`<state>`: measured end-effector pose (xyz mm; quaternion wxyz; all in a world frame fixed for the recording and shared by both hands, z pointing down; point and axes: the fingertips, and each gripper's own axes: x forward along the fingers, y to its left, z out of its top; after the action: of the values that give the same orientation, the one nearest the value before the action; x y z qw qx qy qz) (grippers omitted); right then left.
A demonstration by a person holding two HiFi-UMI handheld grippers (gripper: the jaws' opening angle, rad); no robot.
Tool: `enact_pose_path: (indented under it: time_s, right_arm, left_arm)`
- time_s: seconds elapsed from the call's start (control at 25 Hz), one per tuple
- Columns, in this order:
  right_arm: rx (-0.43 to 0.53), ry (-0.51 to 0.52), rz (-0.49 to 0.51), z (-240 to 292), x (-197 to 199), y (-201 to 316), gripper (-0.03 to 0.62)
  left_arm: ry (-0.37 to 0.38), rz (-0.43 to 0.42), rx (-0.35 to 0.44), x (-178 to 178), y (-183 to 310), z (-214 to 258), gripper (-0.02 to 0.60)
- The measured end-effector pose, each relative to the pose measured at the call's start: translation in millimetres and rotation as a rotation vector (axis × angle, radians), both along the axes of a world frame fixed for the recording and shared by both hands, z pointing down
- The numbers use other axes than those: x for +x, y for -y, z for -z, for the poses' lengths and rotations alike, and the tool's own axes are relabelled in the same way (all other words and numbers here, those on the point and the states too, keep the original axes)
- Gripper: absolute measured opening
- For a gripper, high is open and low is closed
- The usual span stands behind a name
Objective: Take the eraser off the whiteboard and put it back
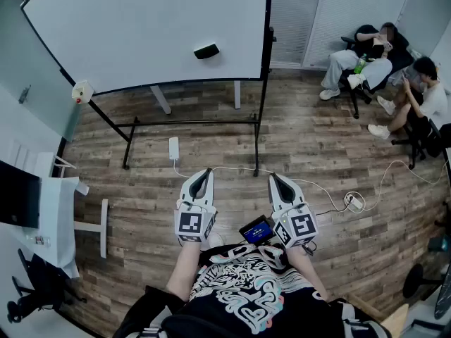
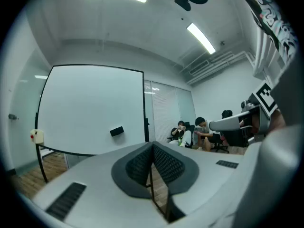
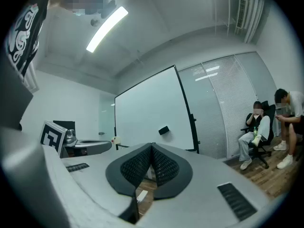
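Standing well back from the whiteboard (image 1: 134, 27), you have both tools level in front of you and neither has anything in it: the left gripper (image 1: 204, 172) is clenched with its ribbed pads meeting at the tip, and the right gripper (image 1: 275, 177) is pressed together the same way, with only floor showing behind the pads. The eraser (image 1: 206, 51) sits on the board face, low and toward its right side, well apart from either tool, so the step in hand looks like the approach. Walk in first and mind the white power strip (image 1: 174, 148) lying on the floor between you and the board's stand (image 1: 190, 122). Pick one gripper, probably the right since the eraser lies toward that side, and spread its jaws before you reach the board, not against it. Bring the pads around the eraser's long edges squarely, so it does not twist as you close. Pull it straight away from the surface; it likely clings by magnet, so expect a small tug and avoid rocking the board.
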<state>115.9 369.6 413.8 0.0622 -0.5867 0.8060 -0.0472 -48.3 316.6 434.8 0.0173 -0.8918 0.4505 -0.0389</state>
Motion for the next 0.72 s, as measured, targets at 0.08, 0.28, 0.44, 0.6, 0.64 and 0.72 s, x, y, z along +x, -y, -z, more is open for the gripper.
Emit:
enact_pose_path:
  time_s: [0.08,0.28,0.44,0.6,0.64,0.72]
  right_arm:
    - [0.003,-0.003,0.006,2.0,1.4,0.8,0.014]
    - [0.026,-0.019,0.040,7.4,1.8,-7.5,0.014]
    - [0.045,0.045,0.090,8.1,5.6,-12.3,0.014]
    - [0.048,0.060,0.112,5.8,5.3,-15.0,0.014]
    - [0.045,0.056,0.113,4.7,5.2,-13.9,0.014]
    - [0.038,0.053,0.116,3.3,4.8,-10.9,0.014]
  left_arm:
    - [0.013,-0.009,0.017,6.2,-1.0,6.1,0.028]
    - [-0.014,0.024,0.029,5.4,-6.6,16.3,0.028]
    - [-0.013,0.043,0.017,10.4,-12.8,9.5,0.028]
    - [0.018,0.035,0.014,15.9,-17.4,3.9,0.028]
    - [0.029,0.038,0.018,15.7,-16.9,3.5,0.028]
    - [0.041,0.044,0.030,14.6,-15.2,4.4,0.028]
